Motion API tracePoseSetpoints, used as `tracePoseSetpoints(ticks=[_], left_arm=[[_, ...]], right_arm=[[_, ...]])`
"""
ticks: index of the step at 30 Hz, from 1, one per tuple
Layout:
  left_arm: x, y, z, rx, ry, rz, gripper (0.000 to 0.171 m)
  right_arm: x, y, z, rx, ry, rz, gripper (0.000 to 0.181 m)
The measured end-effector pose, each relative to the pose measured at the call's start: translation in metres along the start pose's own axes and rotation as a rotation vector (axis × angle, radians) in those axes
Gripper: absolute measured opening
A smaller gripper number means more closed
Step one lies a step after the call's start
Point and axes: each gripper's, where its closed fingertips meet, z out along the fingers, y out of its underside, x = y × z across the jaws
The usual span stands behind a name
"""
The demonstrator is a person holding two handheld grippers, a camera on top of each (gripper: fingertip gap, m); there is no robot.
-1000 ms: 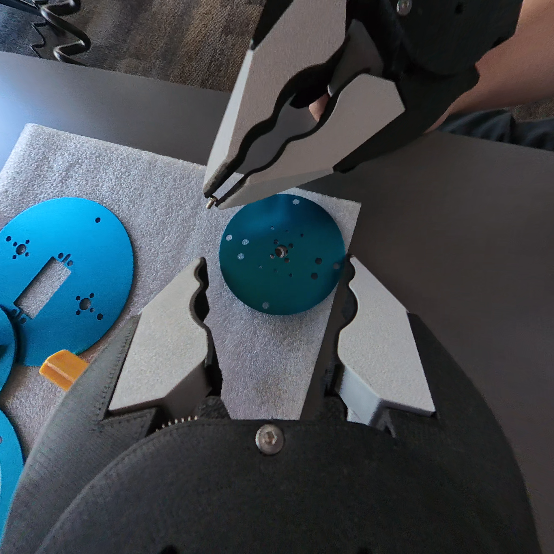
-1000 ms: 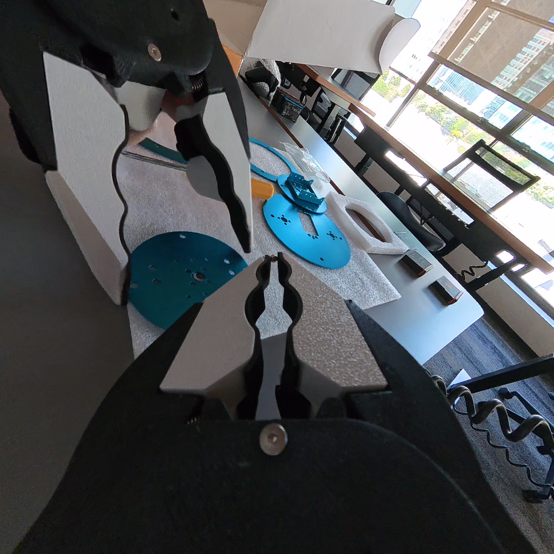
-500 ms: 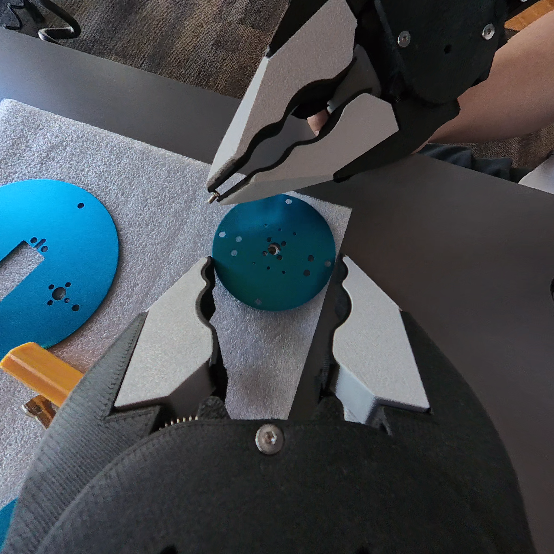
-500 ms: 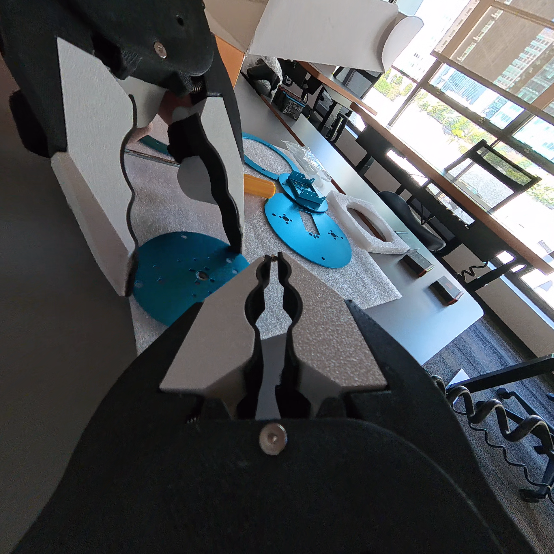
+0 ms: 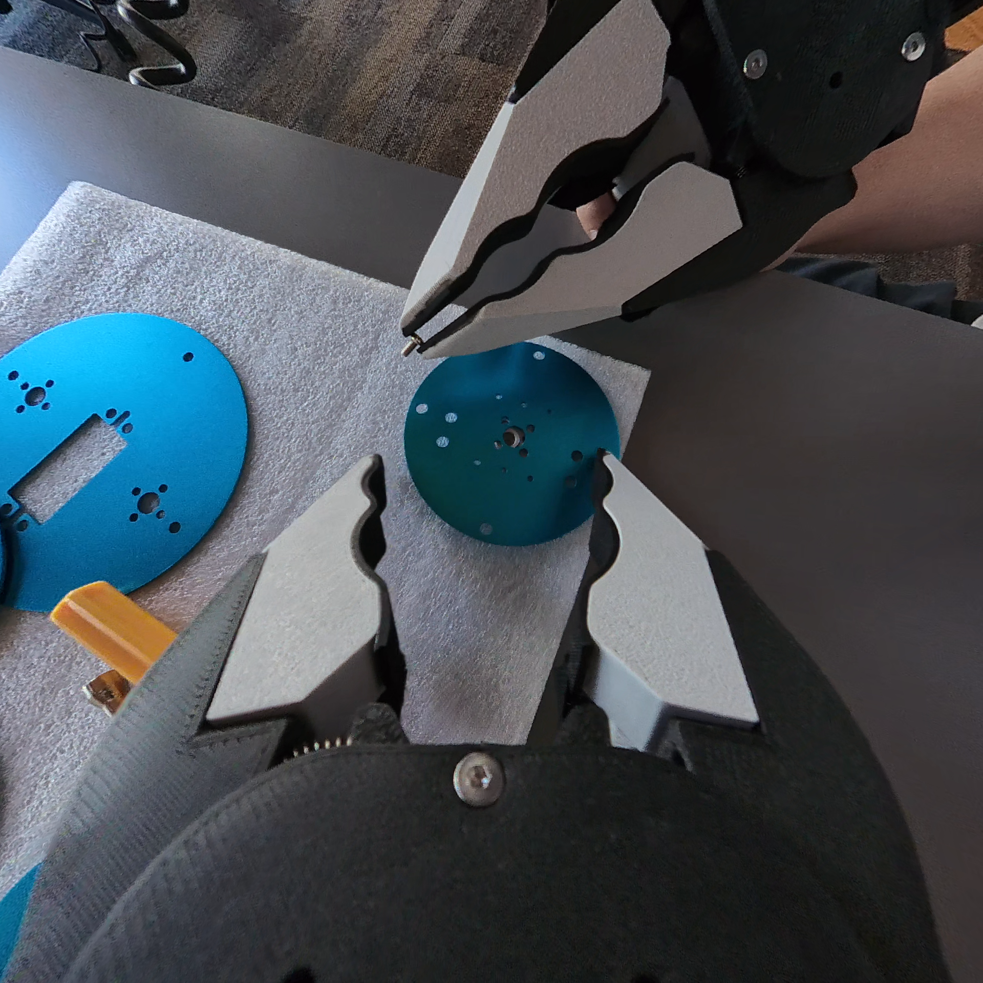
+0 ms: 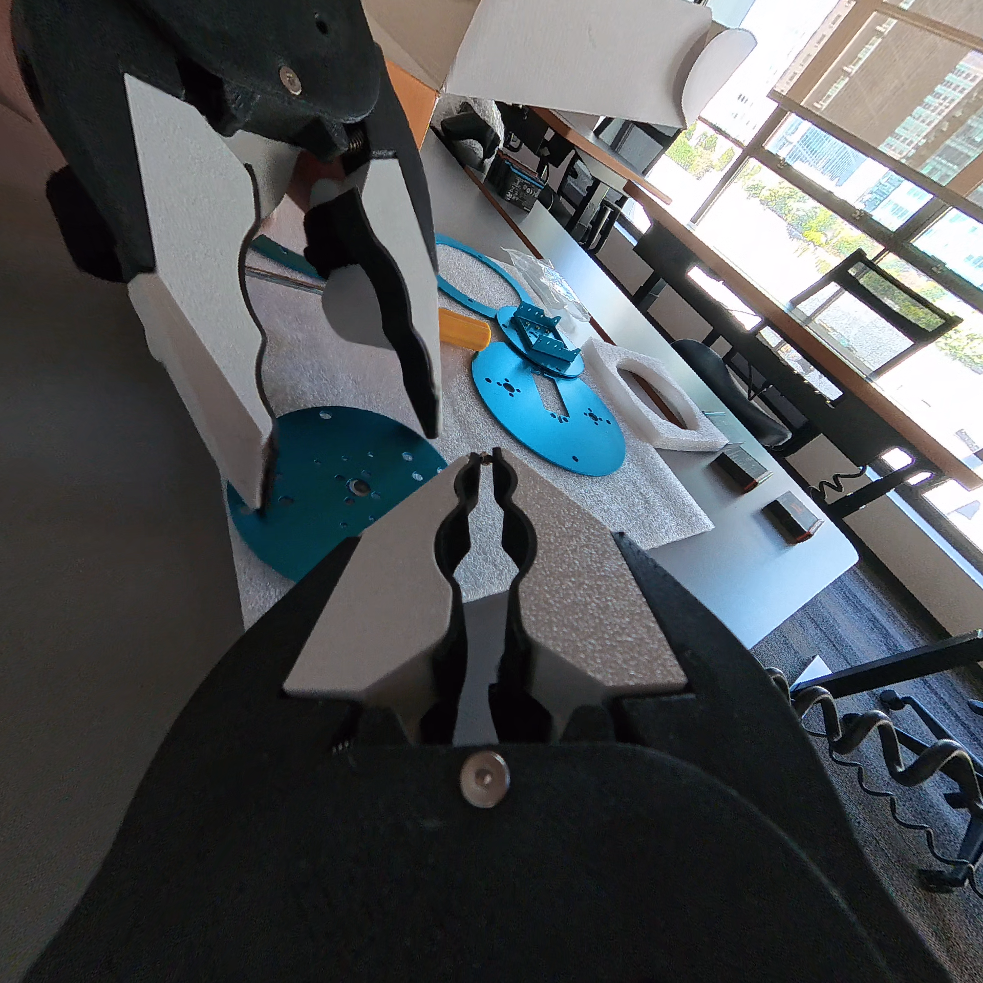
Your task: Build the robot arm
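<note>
A dark teal round plate [image 5: 510, 452] with many small holes lies on the near right corner of a grey foam mat [image 5: 266, 319]. My left gripper [image 5: 489, 460] is open and straddles the plate. One fingertip [image 5: 601, 460] is at the plate's right rim, the other is over the mat to its left. My right gripper [image 6: 484, 460] is shut on a small silver screw [image 5: 408, 350] at its very tips, just above the plate's far left edge. The right wrist view shows the plate [image 6: 340, 494] and the open left gripper [image 6: 346, 465] above it.
A larger bright blue plate [image 5: 106, 452] with a rectangular cutout lies left on the mat, with a yellow tool handle [image 5: 111, 627] beside it. The right wrist view shows blue brackets [image 6: 537, 335], a white foam ring [image 6: 649, 393], two small black boxes [image 6: 742, 471] and the table's edge. The grippers' ends are close to 5 cm from one another.
My left gripper has come lower and closer to the teal plate, its right fingertip now at the rim. The right gripper stays shut on the screw, hardly moved.
</note>
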Motion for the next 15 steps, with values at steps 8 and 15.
tracePoseSetpoints(ticks=[8,15], left_arm=[[0.0058,-0.0050,-0.0007,0.000,0.030,0.084,0.081],[0.0052,0.0000,0.0018,-0.010,0.048,0.051,0.071]], right_arm=[[0.0001,0.0005,0.0009,-0.005,-0.002,-0.002,0.004],[0.0010,0.0004,0.0012,-0.003,0.001,0.002,0.004]])
